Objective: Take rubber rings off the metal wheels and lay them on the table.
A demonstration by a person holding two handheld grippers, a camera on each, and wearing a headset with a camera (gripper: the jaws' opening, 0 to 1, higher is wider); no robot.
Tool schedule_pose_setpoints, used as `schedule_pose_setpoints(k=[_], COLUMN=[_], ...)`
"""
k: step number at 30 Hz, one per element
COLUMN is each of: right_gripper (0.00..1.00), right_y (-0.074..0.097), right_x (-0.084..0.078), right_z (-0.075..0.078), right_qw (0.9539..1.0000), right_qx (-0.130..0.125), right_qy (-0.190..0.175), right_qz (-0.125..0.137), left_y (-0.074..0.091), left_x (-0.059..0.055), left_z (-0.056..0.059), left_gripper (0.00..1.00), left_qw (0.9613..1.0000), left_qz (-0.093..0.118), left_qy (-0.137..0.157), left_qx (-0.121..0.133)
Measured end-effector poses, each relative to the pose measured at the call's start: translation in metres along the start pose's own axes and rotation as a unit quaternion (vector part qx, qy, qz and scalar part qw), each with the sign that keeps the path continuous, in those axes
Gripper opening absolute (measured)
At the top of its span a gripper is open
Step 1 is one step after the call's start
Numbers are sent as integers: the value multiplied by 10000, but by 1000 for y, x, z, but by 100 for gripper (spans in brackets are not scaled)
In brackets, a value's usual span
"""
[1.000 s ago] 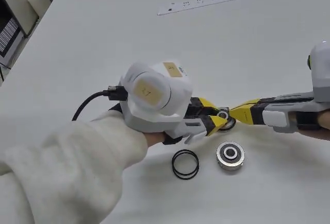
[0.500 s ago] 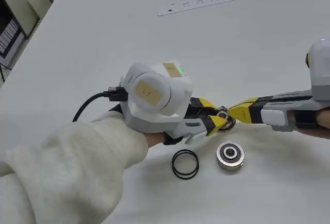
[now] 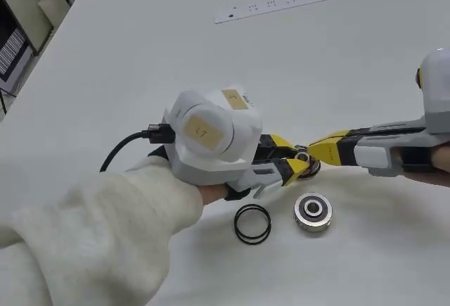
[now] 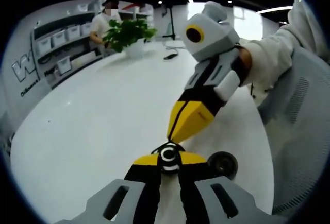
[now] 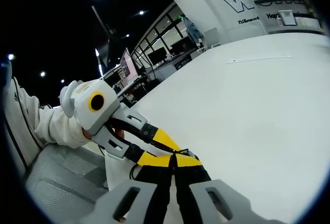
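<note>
My left gripper (image 3: pixel 294 166) is shut on a small metal wheel (image 3: pixel 304 161) and holds it just above the table; in the left gripper view the wheel (image 4: pixel 168 156) sits between my yellow jaws. My right gripper (image 3: pixel 314 155) comes in from the right with its jaws pressed together at the wheel's rim, pinching the thin black rubber ring (image 5: pixel 183 154) there. Two loose rubber rings (image 3: pixel 252 223) lie overlapped on the table below the left gripper. A second metal wheel (image 3: pixel 313 210) lies flat beside them.
The white table (image 3: pixel 211 60) stretches away ahead, with a long white power strip (image 3: pixel 281 3) near its far edge. A black cable (image 3: pixel 123 143) runs from the left gripper. Shelves, a plant (image 4: pixel 129 32) and a person stand beyond the table.
</note>
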State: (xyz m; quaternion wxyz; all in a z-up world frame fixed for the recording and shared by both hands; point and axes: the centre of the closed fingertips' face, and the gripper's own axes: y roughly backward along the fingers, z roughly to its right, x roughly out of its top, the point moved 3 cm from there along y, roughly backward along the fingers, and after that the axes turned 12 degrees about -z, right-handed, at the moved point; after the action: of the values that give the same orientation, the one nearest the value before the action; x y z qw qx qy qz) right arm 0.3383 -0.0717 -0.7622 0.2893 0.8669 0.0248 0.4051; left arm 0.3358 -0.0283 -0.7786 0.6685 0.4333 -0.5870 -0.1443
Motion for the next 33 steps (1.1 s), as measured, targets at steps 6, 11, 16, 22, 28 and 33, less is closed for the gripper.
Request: schedule_pose_setpoints(k=[6, 11, 16, 22, 28, 33], right_gripper=[0, 0, 0, 0, 0, 0], right_y=[4, 2, 1, 1, 5, 9], right_x=[5, 0, -2, -4, -4, -4], right_z=[5, 10, 11, 12, 12, 12], right_qw=[9998, 9999, 9998, 9998, 9997, 9995], right_qx=[-20, -114, -153, -170, -225, -287], right_qy=[-94, -82, -89, -114, -79, -49], right_qz=[185, 26, -37, -90, -89, -81], left_y=[0, 0, 5, 13, 26, 40], left_x=[0, 1, 2, 9, 19, 29], left_z=[1, 1, 3, 6, 9, 12], left_gripper=[13, 14, 17, 28, 28, 37], left_qw=[10000, 9999, 9997, 9998, 9999, 9996], left_qz=[0, -74, -169, -129, -23, 34], left_qy=[-39, -1, -100, -100, -162, -256], left_qx=[81, 147, 159, 68, 39, 64])
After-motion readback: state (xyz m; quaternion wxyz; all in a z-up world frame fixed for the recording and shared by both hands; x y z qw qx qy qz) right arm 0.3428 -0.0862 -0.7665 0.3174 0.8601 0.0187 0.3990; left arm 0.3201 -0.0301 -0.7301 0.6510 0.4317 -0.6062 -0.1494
